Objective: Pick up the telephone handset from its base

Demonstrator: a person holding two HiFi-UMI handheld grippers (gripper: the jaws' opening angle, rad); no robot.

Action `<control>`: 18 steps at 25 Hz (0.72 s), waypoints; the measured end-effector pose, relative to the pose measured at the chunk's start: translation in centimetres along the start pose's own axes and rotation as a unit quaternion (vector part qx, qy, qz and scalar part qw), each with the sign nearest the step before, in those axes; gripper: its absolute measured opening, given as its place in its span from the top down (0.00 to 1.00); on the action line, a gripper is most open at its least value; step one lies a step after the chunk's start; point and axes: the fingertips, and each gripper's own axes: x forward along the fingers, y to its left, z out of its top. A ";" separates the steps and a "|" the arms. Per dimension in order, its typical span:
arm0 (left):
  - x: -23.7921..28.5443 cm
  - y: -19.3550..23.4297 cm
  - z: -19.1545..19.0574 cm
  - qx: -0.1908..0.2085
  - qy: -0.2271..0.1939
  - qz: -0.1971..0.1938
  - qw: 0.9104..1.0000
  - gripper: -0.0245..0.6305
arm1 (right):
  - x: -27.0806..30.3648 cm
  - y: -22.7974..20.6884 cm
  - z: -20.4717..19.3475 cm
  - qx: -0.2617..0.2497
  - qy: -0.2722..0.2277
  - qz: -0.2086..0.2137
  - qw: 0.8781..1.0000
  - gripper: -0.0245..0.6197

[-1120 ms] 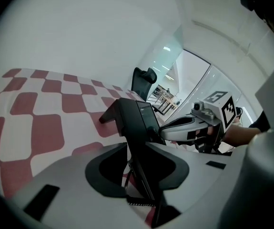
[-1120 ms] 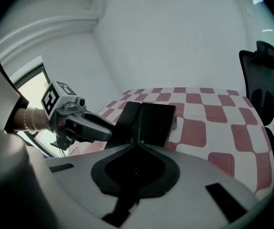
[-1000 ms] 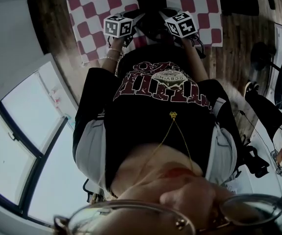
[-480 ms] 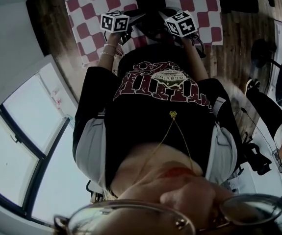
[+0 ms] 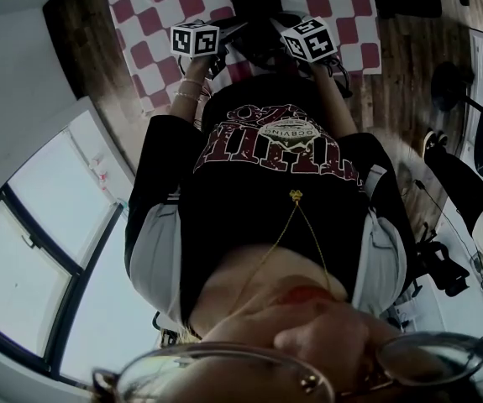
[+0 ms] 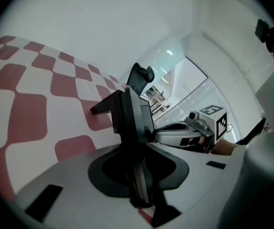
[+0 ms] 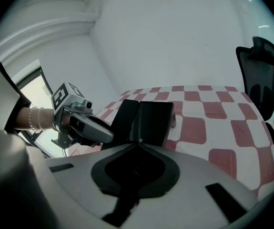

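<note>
Left gripper [image 6: 126, 109] and right gripper [image 7: 145, 113] both closed, empty; black telephone [image 5: 256, 0] ahead on red-checked cloth [image 5: 153, 23]

Cloth [image 5: 342, 23] lies spread on the wooden top [image 5: 86, 49], which shows past the cloth's left and right edges. Telephone [image 5: 258, 0] sits on the cloth, midway between those edges. Left gripper [image 5: 234, 28] reaches in over the near edge at the telephone's left and right gripper [image 5: 279, 25] at its right, both tips close beside it. Office chair [image 7: 257, 70] stands beyond the cloth's right edge.
</note>
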 end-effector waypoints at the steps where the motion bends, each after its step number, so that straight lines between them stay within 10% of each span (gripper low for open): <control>1: -0.1 -0.1 0.1 -0.004 -0.003 0.002 1.000 0.81 | 0.0 0.0 0.0 0.000 0.000 0.000 1.000 0.93; 18: -0.6 -0.1 -0.5 -0.033 -0.021 -0.011 0.999 0.84 | -0.3 -0.2 0.4 -0.003 -0.005 -0.001 1.000 0.93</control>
